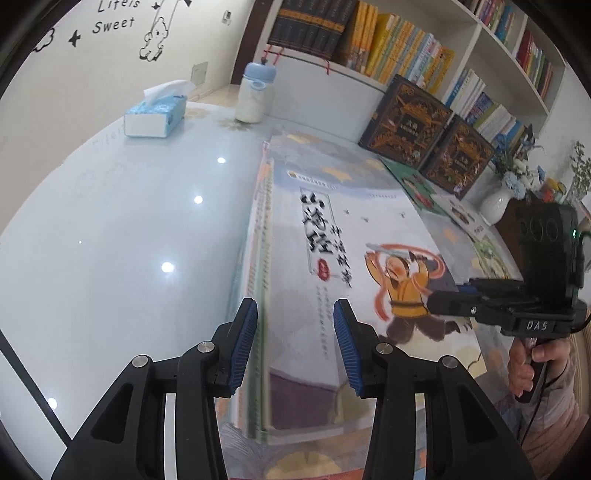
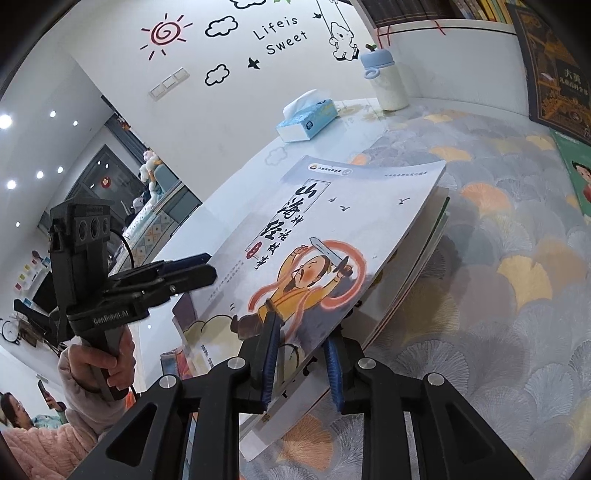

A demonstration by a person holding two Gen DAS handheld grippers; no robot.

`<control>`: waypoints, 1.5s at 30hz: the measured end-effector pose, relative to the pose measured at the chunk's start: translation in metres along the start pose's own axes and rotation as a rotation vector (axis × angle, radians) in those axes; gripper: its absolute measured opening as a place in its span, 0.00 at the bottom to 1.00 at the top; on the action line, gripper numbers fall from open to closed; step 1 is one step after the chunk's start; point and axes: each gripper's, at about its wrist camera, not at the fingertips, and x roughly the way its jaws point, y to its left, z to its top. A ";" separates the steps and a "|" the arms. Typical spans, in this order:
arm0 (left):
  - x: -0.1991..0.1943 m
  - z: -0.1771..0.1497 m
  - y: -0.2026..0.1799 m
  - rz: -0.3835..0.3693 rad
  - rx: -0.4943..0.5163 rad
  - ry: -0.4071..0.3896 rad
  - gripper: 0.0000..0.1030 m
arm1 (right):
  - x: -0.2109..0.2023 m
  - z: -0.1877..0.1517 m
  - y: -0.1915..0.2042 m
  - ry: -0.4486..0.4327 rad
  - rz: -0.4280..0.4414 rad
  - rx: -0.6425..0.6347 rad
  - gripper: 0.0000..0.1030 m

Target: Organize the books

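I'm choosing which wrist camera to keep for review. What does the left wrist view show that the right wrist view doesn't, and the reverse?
Only the left wrist view shows the white vase of flowers, the upper bookshelf rows and the right gripper side-on, reaching over the cover.

Only the right wrist view shows the sun decal, the room beyond the table, the left gripper side-on, and the stack's right edge between the right gripper's pads.

Both show the top book with its sword-raising figure, the tissue box, the blue-lidded bottle and the "Life is Sweet" lettering.

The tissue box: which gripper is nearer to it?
Left. The left gripper straddles the book stack's spine side, facing the tissue box; the right gripper is at the far edge.
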 end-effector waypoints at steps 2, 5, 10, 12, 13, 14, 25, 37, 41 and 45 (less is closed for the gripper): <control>-0.002 -0.002 -0.003 0.019 0.007 -0.007 0.40 | 0.001 0.001 0.004 0.011 -0.010 -0.020 0.24; -0.014 -0.005 -0.004 0.059 -0.014 -0.038 0.40 | 0.001 0.002 0.011 0.033 -0.048 -0.050 0.35; -0.038 -0.006 -0.020 0.112 0.007 -0.095 0.41 | -0.002 -0.006 0.036 0.076 -0.170 -0.144 0.74; -0.044 -0.007 -0.028 0.117 0.017 -0.106 0.42 | -0.007 -0.014 0.048 0.064 -0.234 -0.211 0.74; -0.045 -0.007 -0.033 0.123 0.026 -0.106 0.43 | -0.009 -0.016 0.050 0.065 -0.249 -0.228 0.74; -0.045 -0.006 -0.039 0.125 0.033 -0.106 0.44 | -0.013 -0.019 0.051 0.063 -0.252 -0.239 0.74; -0.020 0.007 -0.129 0.085 0.157 -0.065 0.47 | -0.104 -0.082 -0.035 0.036 -0.312 -0.067 0.74; 0.049 0.019 -0.257 -0.080 0.212 -0.046 0.48 | -0.242 -0.123 -0.159 -0.162 -0.474 0.157 0.74; 0.106 0.022 -0.289 -0.114 0.185 0.013 0.50 | -0.275 -0.124 -0.213 -0.218 -0.551 0.255 0.74; 0.162 0.010 -0.318 -0.114 0.187 0.118 0.50 | -0.283 -0.131 -0.260 -0.252 -0.569 0.352 0.74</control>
